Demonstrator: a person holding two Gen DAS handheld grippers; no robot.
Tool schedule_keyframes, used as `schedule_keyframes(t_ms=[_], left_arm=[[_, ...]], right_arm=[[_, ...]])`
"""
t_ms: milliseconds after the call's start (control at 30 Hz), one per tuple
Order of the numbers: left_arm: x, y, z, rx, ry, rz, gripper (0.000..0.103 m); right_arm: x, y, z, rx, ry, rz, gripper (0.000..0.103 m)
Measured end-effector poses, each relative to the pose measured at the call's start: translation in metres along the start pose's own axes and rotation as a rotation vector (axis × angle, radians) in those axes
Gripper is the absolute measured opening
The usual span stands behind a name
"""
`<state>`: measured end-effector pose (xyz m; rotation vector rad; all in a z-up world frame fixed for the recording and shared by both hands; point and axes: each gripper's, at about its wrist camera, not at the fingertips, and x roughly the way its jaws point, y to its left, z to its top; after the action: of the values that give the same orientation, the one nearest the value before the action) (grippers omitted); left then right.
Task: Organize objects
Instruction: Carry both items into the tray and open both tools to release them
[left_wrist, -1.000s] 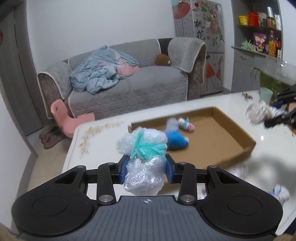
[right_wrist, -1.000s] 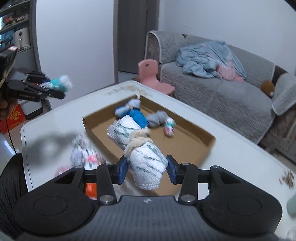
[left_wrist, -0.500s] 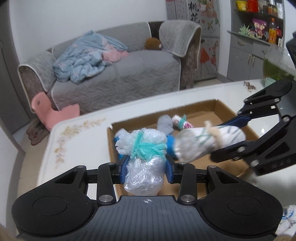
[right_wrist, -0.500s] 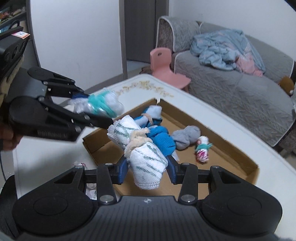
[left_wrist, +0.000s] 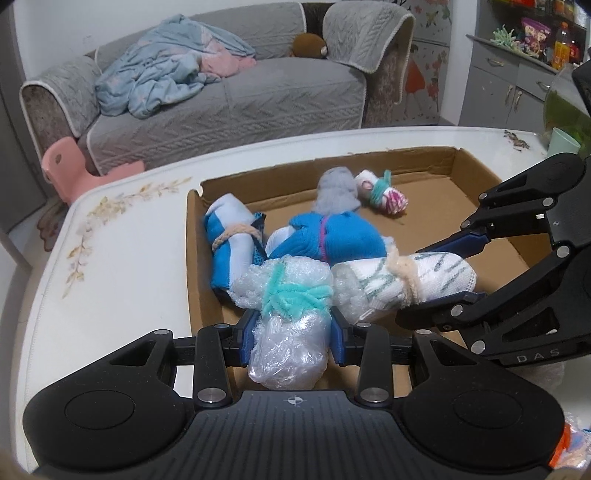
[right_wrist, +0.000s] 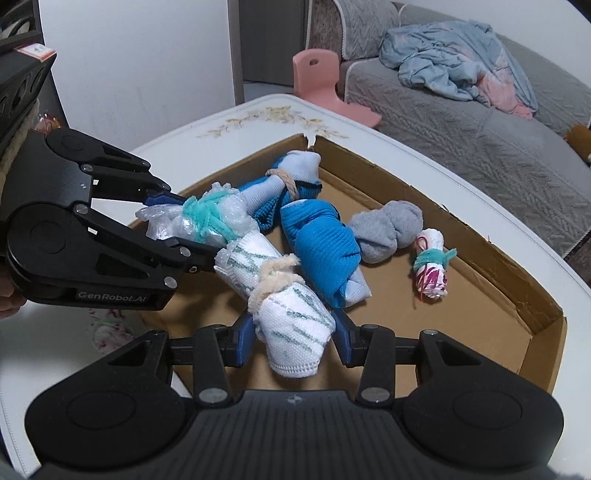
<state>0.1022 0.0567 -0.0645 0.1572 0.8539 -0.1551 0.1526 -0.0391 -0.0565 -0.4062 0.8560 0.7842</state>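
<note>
The left tool (left_wrist: 291, 330) is clamped on a plastic bundle (left_wrist: 286, 314); the right tool (right_wrist: 293, 332) is clamped on a white sock roll (right_wrist: 280, 291). Both bundles hang touching over the near end of the box (right_wrist: 480, 236), which holds four other bundles, on the tabletop (left_wrist: 122, 229).

It was a home's living room. Ahead of the left tool stood a grey sofa (left_wrist: 236, 92) with a rumpled blue blanket (left_wrist: 162, 74), a pink child's chair (left_wrist: 74, 166) on the floor before it, and, off to the right, a grey cabinet (left_wrist: 506, 88) holding snacks and bottles.
</note>
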Motion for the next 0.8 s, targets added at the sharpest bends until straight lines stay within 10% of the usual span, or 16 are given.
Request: schedule_keyframes(t_ms=[800], left_arm=[[0.022, -0.011, -0.001, 0.053, 0.038, 0.087, 0.055]], right_arm=[[0.02, -0.002, 0.001, 0.01, 0.051, -0.034, 0.049]])
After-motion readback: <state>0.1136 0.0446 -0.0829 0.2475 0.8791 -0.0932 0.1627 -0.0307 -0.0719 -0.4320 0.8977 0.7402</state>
